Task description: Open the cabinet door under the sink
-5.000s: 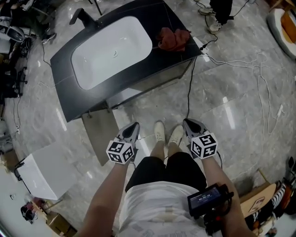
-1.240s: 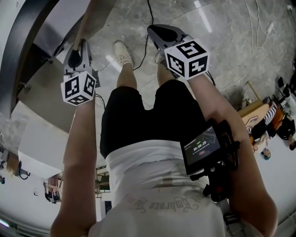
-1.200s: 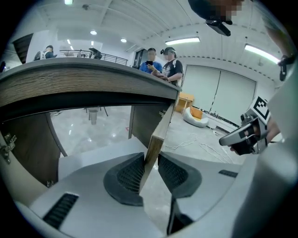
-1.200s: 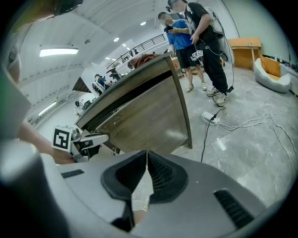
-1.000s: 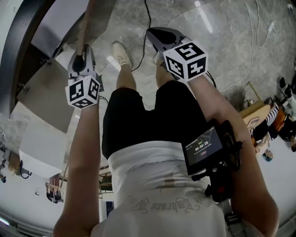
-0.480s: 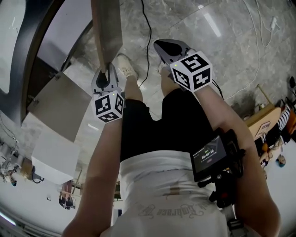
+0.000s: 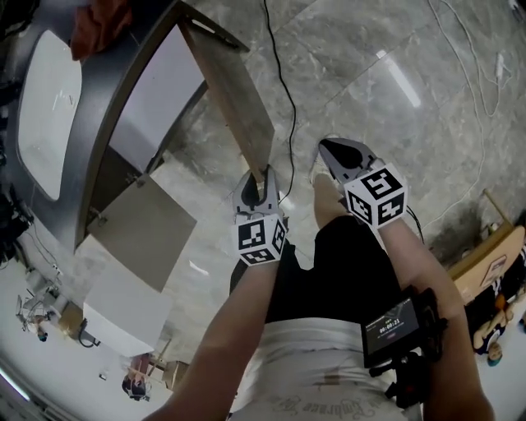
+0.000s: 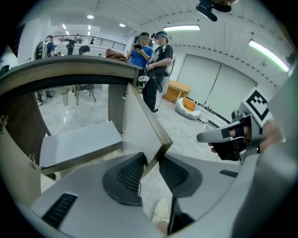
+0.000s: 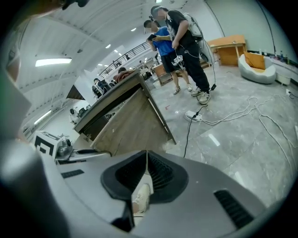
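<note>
The sink cabinet stands at the upper left with its right door swung far out, wooden inner face showing. My left gripper is at the door's free lower corner. In the left gripper view that corner sits between the fingertips of the left gripper; the jaws have just been opening and the pads stand slightly off the door edge. My right gripper hangs over the floor to the right, shut and empty. Its jaws meet, with the door beyond them.
The cabinet's left door also stands open. A white box sits on the floor beside it. A white basin and a red cloth are on the countertop. Cables trail across the marble floor. People stand beyond the cabinet.
The right door has swung further out from the cabinet, with my left gripper moving along at its free edge. My right gripper has drifted the same way, still shut.
</note>
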